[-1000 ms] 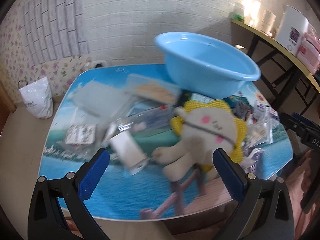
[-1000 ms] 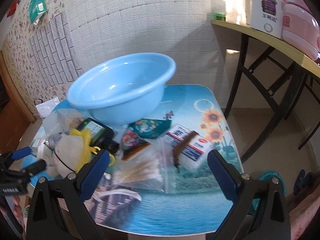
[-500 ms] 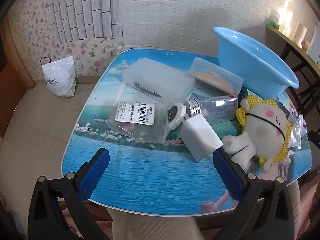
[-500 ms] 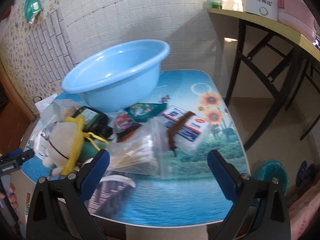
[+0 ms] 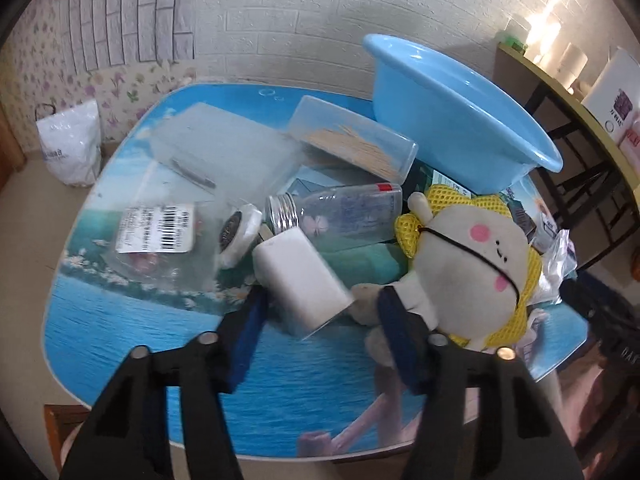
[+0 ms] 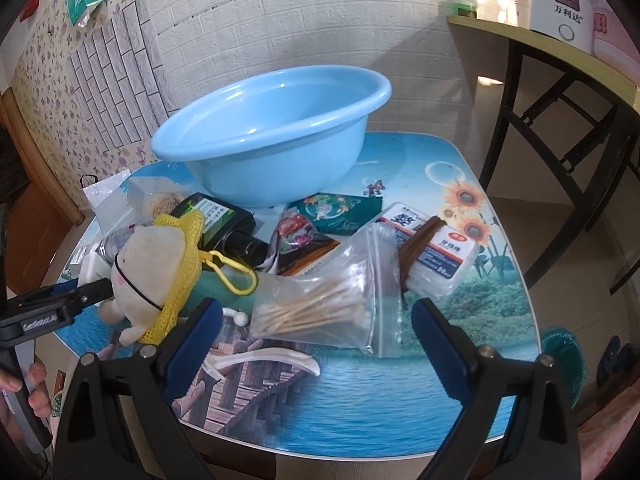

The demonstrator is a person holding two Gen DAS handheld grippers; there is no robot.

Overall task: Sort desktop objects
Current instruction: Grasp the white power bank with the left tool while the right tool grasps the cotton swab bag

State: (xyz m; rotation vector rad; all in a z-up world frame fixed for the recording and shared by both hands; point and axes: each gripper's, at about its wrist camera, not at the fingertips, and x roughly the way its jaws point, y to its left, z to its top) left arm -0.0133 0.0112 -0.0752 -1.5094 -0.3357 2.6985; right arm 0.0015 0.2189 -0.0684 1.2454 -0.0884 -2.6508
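A light blue basin (image 5: 452, 120) stands at the back of a cluttered table; it also shows in the right wrist view (image 6: 276, 136). My left gripper (image 5: 320, 300) has its blue fingers on both sides of a white box (image 5: 302, 280), still a little apart from its faces. A plush doll with a yellow mesh collar (image 5: 476, 256) lies just right of it. My right gripper (image 6: 316, 312) is open and empty, just in front of a zip bag of cotton swabs (image 6: 328, 304).
A clear bottle (image 5: 340, 212), a toothpick box (image 5: 352, 144), a frosted case (image 5: 216, 156) and a labelled bag (image 5: 160, 232) lie left. A floss box (image 6: 432, 248), snack packets (image 6: 320, 216) and a dark bottle (image 6: 224, 228) lie right. A side table (image 6: 560, 64) stands beyond.
My left gripper has moved forward to the white box and its fingers have narrowed around it. My right gripper has moved slightly closer to the cotton swab bag.
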